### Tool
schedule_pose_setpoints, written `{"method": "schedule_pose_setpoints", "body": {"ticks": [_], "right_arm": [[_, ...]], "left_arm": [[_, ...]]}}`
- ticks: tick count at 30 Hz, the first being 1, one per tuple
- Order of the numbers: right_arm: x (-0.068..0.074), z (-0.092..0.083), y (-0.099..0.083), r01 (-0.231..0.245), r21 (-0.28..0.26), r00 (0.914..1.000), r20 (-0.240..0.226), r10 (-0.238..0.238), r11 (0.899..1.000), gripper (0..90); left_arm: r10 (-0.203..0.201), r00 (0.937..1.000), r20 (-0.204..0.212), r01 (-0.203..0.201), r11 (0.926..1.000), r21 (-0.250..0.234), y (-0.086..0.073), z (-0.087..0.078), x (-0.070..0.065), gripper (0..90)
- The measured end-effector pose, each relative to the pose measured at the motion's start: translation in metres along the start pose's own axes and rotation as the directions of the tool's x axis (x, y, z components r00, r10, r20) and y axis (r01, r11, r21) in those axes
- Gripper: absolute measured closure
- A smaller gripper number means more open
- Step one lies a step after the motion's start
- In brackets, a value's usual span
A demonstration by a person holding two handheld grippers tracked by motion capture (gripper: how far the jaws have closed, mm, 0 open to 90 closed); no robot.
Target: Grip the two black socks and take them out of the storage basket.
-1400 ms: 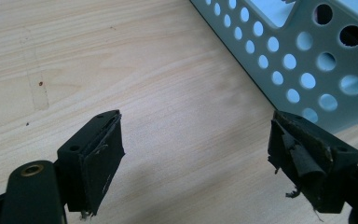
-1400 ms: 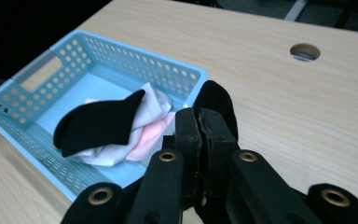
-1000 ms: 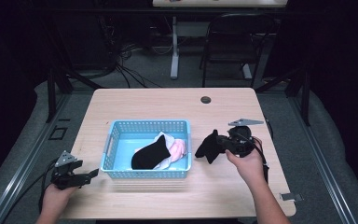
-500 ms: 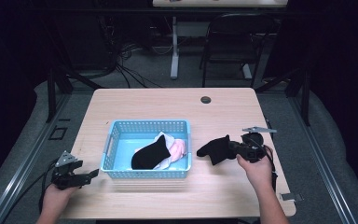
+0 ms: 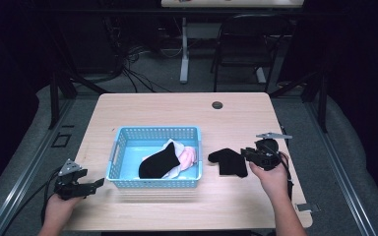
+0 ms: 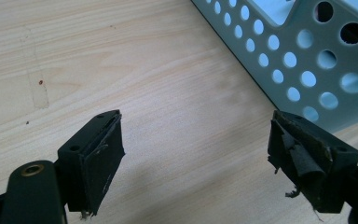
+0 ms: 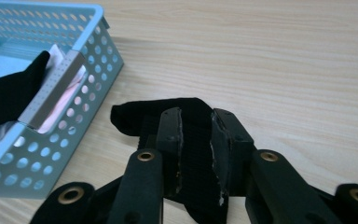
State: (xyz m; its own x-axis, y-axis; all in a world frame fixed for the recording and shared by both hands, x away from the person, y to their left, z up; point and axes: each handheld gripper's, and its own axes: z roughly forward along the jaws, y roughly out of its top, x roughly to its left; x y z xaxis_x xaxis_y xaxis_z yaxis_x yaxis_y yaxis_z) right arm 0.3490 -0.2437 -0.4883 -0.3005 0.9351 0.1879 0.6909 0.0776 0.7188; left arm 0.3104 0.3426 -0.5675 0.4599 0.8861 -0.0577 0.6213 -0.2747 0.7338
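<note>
A black sock [image 5: 229, 161] lies on the wooden table just right of the blue basket [image 5: 152, 130]. My right gripper [image 5: 248, 153] is shut on its near end; in the right gripper view the sock [image 7: 135, 116] runs between the two close-set jaws of that gripper [image 7: 196, 114]. Inside the basket lie another black sock [image 5: 158, 161] and a pink-and-white one [image 5: 187, 156]. My left gripper [image 5: 96, 183] rests open at the table's front left, apart from the basket. Its own view shows the gripper [image 6: 196, 135] with nothing between the jaws and the basket wall [image 6: 307, 56] at upper right.
A round cable hole [image 5: 217, 104] sits near the table's far edge. A chair [image 5: 241, 44] and desk legs stand on the floor beyond the table. A grey clip [image 5: 302, 207] lies at the front right edge.
My right gripper has moved down and nearer to the person with the black sock, which now lies flat on the table. The left gripper has stayed put.
</note>
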Motion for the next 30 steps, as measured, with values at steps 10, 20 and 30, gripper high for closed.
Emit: {"method": "schedule_pose_setpoints", "body": {"ticks": [10, 20, 30], "right_arm": [[0.029, 0.001, 0.020, 0.058, -0.027, 0.9955, -0.074, -0.060, 0.998, 67.9], [0.064, 0.012, 0.040, 0.145, -0.018, 0.9819, -0.121, -0.146, 0.989, 66.0], [0.103, 0.035, 0.048, 0.231, 0.014, 0.9596, -0.169, -0.225, 0.973, 65.9]], "left_arm": [[0.001, 1.0000, 0.000, -0.001, 1.0000, 0.000, 0.000, 0.000, 0.000, 18.2], [0.005, 1.0000, 0.001, -0.005, 1.0000, -0.003, 0.000, 0.000, 0.000, 18.2], [0.006, 1.0000, 0.001, -0.006, 1.0000, -0.004, 0.000, 0.000, 0.001, 18.2]]}}
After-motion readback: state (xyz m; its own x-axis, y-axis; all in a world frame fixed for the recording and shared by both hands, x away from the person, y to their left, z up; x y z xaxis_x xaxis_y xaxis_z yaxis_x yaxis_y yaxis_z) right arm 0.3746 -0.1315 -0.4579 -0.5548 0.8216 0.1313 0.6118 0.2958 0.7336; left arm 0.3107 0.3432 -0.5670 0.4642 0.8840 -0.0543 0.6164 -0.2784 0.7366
